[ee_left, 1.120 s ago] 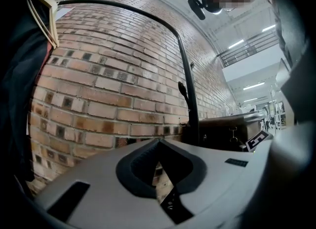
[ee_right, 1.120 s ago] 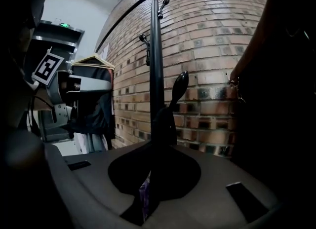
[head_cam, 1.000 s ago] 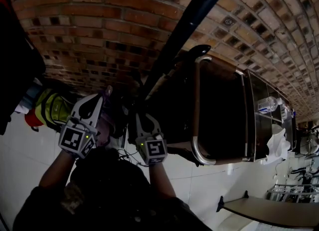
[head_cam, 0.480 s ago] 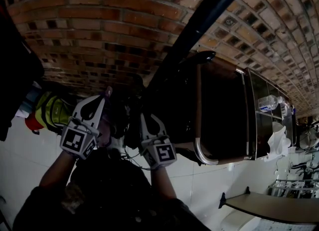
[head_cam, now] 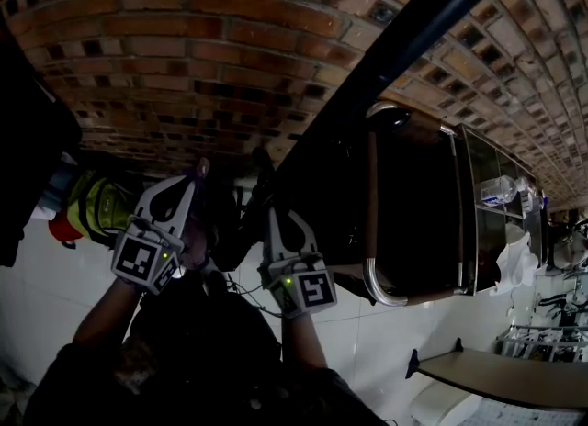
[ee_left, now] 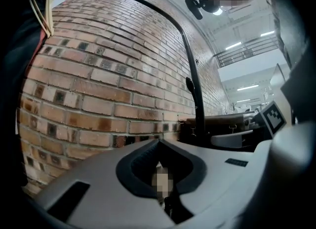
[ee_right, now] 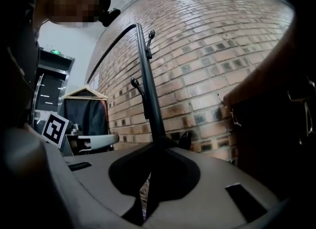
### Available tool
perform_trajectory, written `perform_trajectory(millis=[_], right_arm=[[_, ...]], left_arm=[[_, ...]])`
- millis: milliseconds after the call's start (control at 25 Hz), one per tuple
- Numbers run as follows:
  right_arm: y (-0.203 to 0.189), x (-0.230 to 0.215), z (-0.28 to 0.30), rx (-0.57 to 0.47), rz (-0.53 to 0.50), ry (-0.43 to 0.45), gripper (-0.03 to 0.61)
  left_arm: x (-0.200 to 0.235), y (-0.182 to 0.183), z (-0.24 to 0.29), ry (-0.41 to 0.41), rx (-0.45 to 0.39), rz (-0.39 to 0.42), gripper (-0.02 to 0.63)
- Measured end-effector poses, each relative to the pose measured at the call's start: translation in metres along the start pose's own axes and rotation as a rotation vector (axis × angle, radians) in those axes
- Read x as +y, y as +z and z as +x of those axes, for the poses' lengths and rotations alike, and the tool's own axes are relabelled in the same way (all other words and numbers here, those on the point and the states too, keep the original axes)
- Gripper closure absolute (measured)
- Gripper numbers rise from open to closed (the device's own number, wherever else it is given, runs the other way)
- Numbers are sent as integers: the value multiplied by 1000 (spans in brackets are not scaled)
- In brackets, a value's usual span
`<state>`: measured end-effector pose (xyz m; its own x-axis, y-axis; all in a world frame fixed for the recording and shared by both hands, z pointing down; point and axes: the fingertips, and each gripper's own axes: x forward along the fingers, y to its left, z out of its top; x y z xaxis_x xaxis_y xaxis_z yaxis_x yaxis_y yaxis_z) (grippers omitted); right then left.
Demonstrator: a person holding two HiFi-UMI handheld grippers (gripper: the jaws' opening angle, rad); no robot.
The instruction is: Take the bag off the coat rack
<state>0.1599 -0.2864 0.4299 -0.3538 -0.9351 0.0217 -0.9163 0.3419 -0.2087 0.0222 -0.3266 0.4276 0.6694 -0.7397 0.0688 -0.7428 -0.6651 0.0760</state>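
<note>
A black coat rack pole (head_cam: 386, 57) runs slantwise in front of a brick wall. In the head view both grippers reach up towards its lower part, where a dark bag (head_cam: 230, 227) hangs between them; its outline is lost in shadow. My right gripper (head_cam: 268, 218) has its jaws nearly together on a thin black strap (ee_right: 147, 186). The pole (ee_right: 150, 99) rises just beyond the right gripper (ee_right: 157, 146), and the dark brown bag (ee_right: 269, 134) with metal rings fills the right side. My left gripper (head_cam: 196, 176) is shut, and what lies between the left gripper's (ee_left: 158, 141) pads is unclear.
A dark brown cabinet (head_cam: 413, 213) with a metal frame stands to the right of the pole. A yellow-green item (head_cam: 96, 204) and a dark garment (head_cam: 28, 121) hang at the left. A dark coat on a hanger (ee_right: 86, 109) hangs further along. A shelf (head_cam: 496, 383) shows at lower right.
My right gripper has drifted to the right and slightly lower. The pole and cabinet have shifted right in the head view. The left gripper has barely moved.
</note>
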Motion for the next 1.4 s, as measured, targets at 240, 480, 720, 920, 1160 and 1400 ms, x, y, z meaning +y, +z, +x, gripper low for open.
perform_trajectory(millis=[240, 480, 720, 920, 1160, 1400], right_arm=[[60, -1, -7, -121, 39, -19, 551], [113, 1, -24, -211, -28, -38, 551], [158, 15, -48, -319, -18, -26, 551], [155, 25, -66, -295, -40, -23, 551], [136, 32, -74, -259, -20, -43, 551], [115, 30, -86, -239, 44, -104, 551]], left_arm=[[2, 3, 3, -23, -7, 1, 574], [3, 12, 6, -38, -25, -13, 574], [-4, 31, 5, -76, -64, -3, 574], [-12, 49, -3, -114, -100, 10, 574], [-20, 58, -12, -154, -120, 6, 574], [-27, 57, -22, -185, -114, -1, 574]])
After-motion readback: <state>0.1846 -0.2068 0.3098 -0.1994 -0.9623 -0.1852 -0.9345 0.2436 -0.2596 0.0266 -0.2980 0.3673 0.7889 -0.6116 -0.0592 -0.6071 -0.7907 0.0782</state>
